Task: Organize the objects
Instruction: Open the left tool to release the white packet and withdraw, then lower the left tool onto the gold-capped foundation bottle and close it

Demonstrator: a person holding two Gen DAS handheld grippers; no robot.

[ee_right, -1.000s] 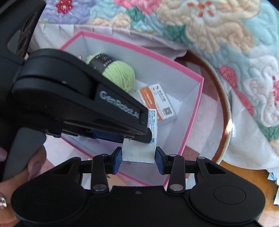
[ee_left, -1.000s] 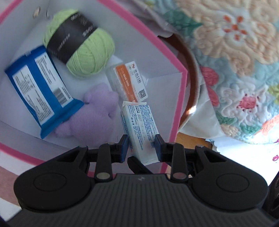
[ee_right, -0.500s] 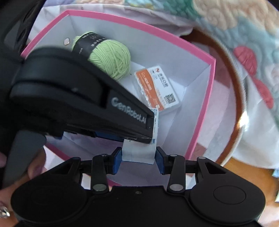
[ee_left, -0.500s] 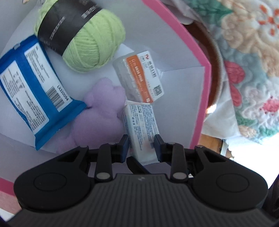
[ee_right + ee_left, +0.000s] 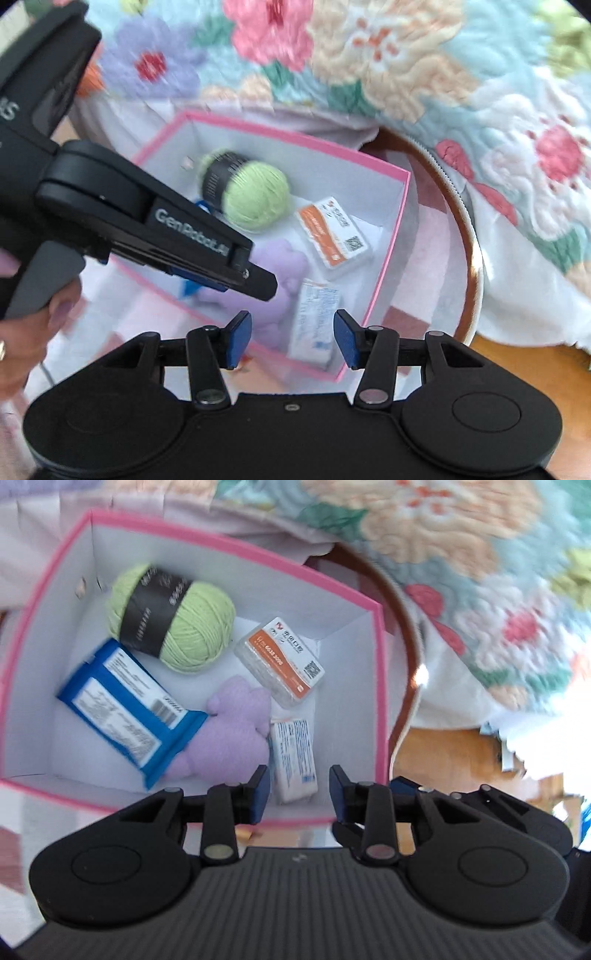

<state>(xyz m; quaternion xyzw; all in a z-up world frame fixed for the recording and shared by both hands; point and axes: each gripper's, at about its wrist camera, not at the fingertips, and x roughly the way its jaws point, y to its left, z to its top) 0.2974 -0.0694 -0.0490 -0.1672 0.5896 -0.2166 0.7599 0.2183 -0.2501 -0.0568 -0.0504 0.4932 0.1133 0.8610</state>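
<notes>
A white box with a pink rim (image 5: 258, 587) (image 5: 332, 170) holds a green yarn ball (image 5: 177, 627) (image 5: 255, 199), a blue packet (image 5: 125, 705), a purple plush (image 5: 229, 734) (image 5: 280, 273) and an orange-and-white case (image 5: 280, 661) (image 5: 332, 236). A white-and-blue packet (image 5: 293, 760) (image 5: 314, 321) lies flat on the box floor by the right wall. My left gripper (image 5: 298, 794) (image 5: 258, 282) hovers above it, jaws opening, pads off the packet. My right gripper (image 5: 292, 339) is above the near corner, jaws opening, nothing pressed between them.
A floral quilt (image 5: 461, 554) (image 5: 369, 55) fills the background. The box sits on a round table with a brown rim (image 5: 406, 646) (image 5: 469, 229). Orange-brown wood (image 5: 443, 757) shows at the right. A person's hand (image 5: 37, 332) grips the left gripper's handle.
Both grippers were shut on the white-and-blue packet; both have let go and lifted back. The packet now lies in the box beside the plush.
</notes>
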